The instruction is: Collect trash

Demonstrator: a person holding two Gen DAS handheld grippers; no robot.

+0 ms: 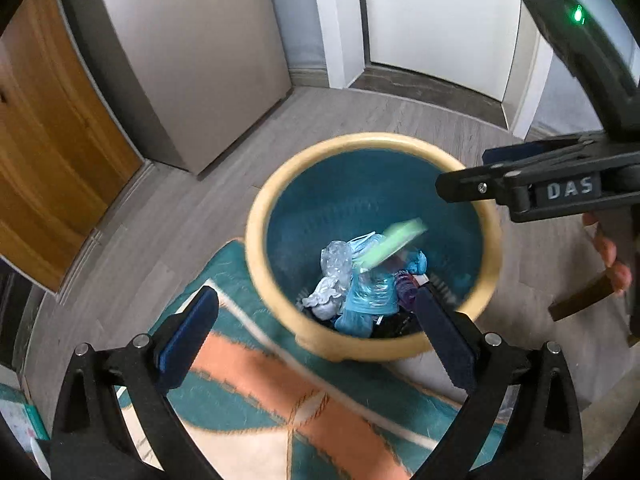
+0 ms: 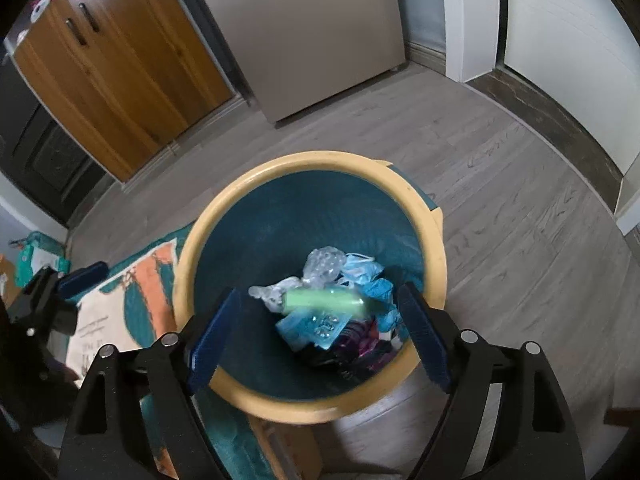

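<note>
A round bin with a yellow rim point(image 1: 260, 240) and teal inside stands on the floor; it also shows in the right wrist view point(image 2: 188, 264). Crumpled plastic, blue masks and dark wrappers lie at its bottom point(image 1: 360, 292) point(image 2: 332, 320). A light green flat piece point(image 1: 394, 242) is blurred in mid-air inside the bin, free of both grippers; it also shows in the right wrist view point(image 2: 324, 300). My left gripper point(image 1: 316, 340) is open and empty at the bin's near rim. My right gripper point(image 2: 320, 336) is open and empty above the bin, and is seen from the left wrist point(image 1: 476, 176).
A teal, orange and cream rug point(image 1: 260, 400) lies under the bin's near side on grey wood flooring point(image 2: 500, 184). A wooden cabinet point(image 2: 120, 60), a grey appliance point(image 1: 192, 60) and white doors point(image 1: 440, 20) stand beyond. Packets point(image 2: 36, 256) lie on the floor at left.
</note>
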